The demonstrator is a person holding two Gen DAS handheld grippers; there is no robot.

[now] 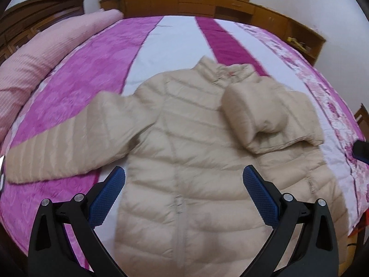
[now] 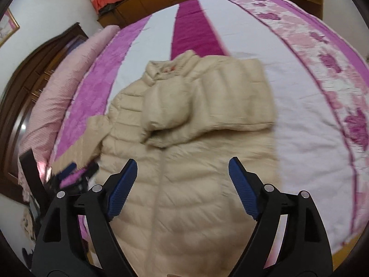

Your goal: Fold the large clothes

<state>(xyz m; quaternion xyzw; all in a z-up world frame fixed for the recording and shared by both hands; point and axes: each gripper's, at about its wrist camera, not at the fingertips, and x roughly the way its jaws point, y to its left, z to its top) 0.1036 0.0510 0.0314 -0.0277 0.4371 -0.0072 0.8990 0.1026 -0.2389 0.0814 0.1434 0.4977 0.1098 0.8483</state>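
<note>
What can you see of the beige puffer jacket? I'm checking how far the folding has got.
The beige puffer jacket lies front up on the striped bedspread, zipped, collar away from the camera. It looks like quilted, shiny padded fabric. One sleeve is folded in across the chest; the other sleeve is spread out sideways. Neither the left tongs nor the right tongs, both open, touch it.

The beige puffer jacket is quilted cloth with a soft, slightly satiny sheen, stitched in padded horizontal channels. Under it, the bedspread is smooth cloth, its magenta stripes faintly glossy and its white bands matt. At the far left the pink pillow is ribbed, matt fabric. The dresser at the far side is varnished brown wood. The left gripper and right gripper are matt black plastic with bright metal pins, and their blue pads carry a fine knurled texture.
</note>
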